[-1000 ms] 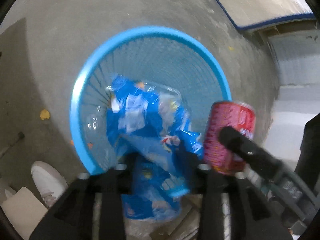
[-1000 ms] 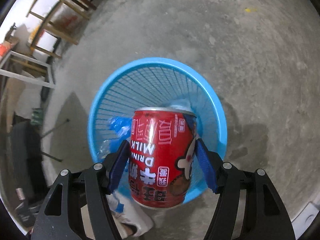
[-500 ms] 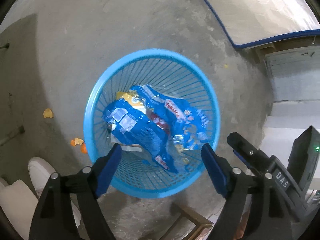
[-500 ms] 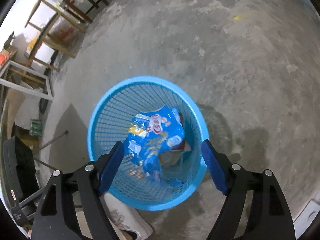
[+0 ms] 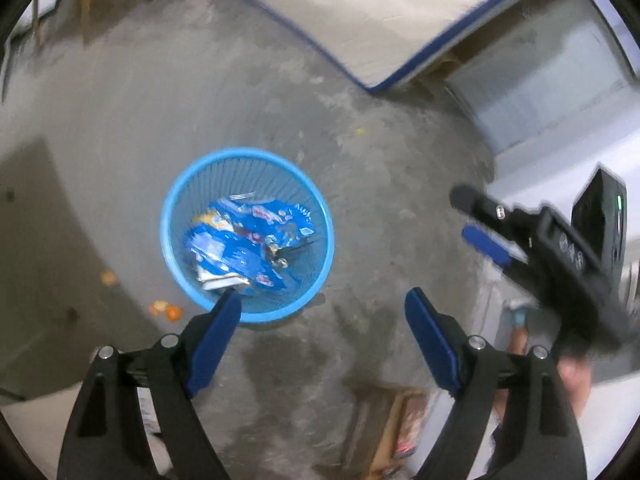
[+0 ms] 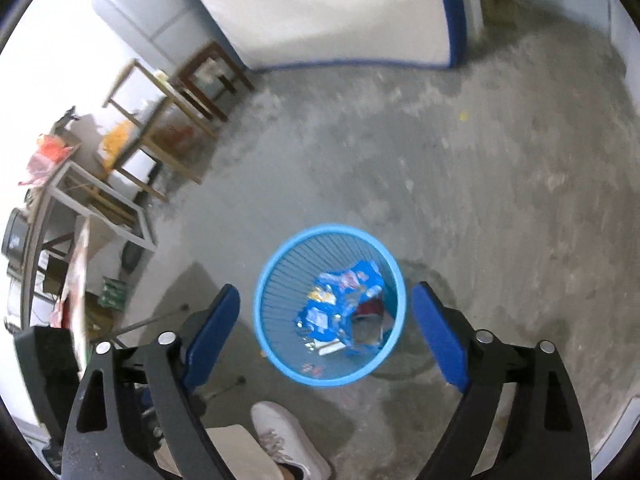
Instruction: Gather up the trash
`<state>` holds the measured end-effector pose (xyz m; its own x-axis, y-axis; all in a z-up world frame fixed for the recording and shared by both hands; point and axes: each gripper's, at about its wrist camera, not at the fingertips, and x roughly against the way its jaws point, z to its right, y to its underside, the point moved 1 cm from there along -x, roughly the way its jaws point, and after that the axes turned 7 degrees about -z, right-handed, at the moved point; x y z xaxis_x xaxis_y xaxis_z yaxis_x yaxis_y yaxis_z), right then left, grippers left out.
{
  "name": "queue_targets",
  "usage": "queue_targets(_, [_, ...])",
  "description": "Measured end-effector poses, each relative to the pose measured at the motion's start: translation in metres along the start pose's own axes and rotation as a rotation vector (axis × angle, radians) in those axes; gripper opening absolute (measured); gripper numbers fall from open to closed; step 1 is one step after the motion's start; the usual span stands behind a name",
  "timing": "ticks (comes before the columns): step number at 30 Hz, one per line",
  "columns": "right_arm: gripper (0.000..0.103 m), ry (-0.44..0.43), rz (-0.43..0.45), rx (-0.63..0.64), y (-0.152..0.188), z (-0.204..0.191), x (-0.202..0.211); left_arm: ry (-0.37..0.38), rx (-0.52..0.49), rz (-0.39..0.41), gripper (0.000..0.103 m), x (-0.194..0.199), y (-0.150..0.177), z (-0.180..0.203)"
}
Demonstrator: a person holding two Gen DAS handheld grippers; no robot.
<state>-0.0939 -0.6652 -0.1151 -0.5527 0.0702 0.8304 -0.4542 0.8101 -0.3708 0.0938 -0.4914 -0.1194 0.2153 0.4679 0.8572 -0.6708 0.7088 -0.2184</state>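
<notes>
A blue mesh basket point(image 5: 248, 153) point(image 6: 332, 229) stands on the concrete floor below both grippers. Crumpled blue snack bags point(image 5: 236, 250) point(image 6: 330, 314) lie inside it. In the right wrist view a red can point(image 6: 366, 310) rests beside them in the basket. My left gripper point(image 5: 323, 300) hangs high above the basket's near rim, open, with nothing between its fingers. My right gripper point(image 6: 325, 291) point(image 5: 474, 220) is also well above the basket; its jaws are opening and hold nothing.
Orange peel scraps point(image 5: 164, 310) lie on the floor left of the basket. A white pad with a blue edge point(image 5: 360, 20) stands at the back. Wooden stools point(image 6: 172, 108) and a metal frame table point(image 6: 100, 200) crowd the left. A person's white shoe point(image 6: 288, 440) is near the basket.
The left gripper let go of the blue snack bag and the right one let go of the red can; both now lie in the basket. Both grippers rose away, jaws spread wide.
</notes>
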Motion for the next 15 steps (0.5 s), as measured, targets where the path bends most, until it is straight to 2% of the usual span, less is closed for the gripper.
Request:
queue_targets(2, [0.091, 0.013, 0.031, 0.042, 0.002, -0.014, 0.018, -0.063, -0.076, 0.031, 0.082, 0.035, 0.017, 0.007])
queue_targets(5, [0.093, 0.053, 0.063, 0.147, 0.008, -0.050, 0.042, -0.116, -0.119, 0.110, 0.082, 0.086, 0.042, 0.002])
queue_targets(10, [0.095, 0.101, 0.140, 0.370, 0.028, -0.131, 0.066, -0.305, -0.049, 0.300, 0.085, 0.160, 0.088, -0.042])
queue_targets(12, [0.095, 0.106, 0.162, 0.439, 0.041, -0.159, 0.070, -0.368, -0.034, 0.332, 0.085, 0.176, 0.103, -0.057])
queue_targets(15, [0.095, 0.108, 0.171, 0.561, 0.061, -0.206, 0.067, -0.411, -0.023, 0.364, 0.088, 0.201, 0.131, -0.082])
